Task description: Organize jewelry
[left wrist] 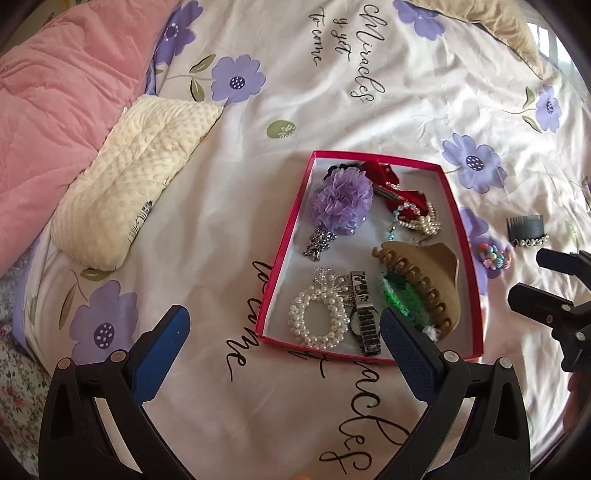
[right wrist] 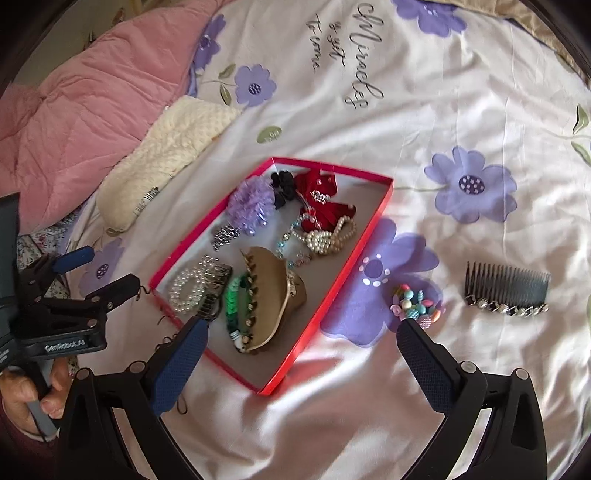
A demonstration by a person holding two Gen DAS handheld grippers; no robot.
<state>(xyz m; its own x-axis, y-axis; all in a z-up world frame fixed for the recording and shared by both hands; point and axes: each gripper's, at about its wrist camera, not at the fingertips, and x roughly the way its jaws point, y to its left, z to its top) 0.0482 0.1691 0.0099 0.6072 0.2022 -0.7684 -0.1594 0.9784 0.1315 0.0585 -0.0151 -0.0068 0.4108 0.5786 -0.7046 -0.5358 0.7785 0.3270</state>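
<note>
A red-rimmed shallow box (left wrist: 284, 243) (right wrist: 325, 295) lies on the bed. It holds a purple flower clip (left wrist: 341, 201), a red bow (right wrist: 325, 195), pearl strands (right wrist: 328, 236), a pearl bracelet (left wrist: 317, 321), a watch (left wrist: 365, 317), a green band (right wrist: 234, 299) and a tan claw clip (left wrist: 424, 280) (right wrist: 273, 295). Outside the box on its right lie a multicoloured bead piece (right wrist: 417, 304) (left wrist: 495, 256) and a dark hair comb (right wrist: 508, 288) (left wrist: 526, 229). My left gripper (left wrist: 284, 325) is open and empty near the box's near edge. My right gripper (right wrist: 303, 332) is open and empty; its right fingertip (right wrist: 410, 328) is beside the bead piece.
A cream dotted pillow (left wrist: 129, 173) and a pink quilt (left wrist: 48, 110) lie left of the box. A tan pillow (left wrist: 491, 22) sits at the far right. The floral sheet (right wrist: 443, 110) spreads around the box.
</note>
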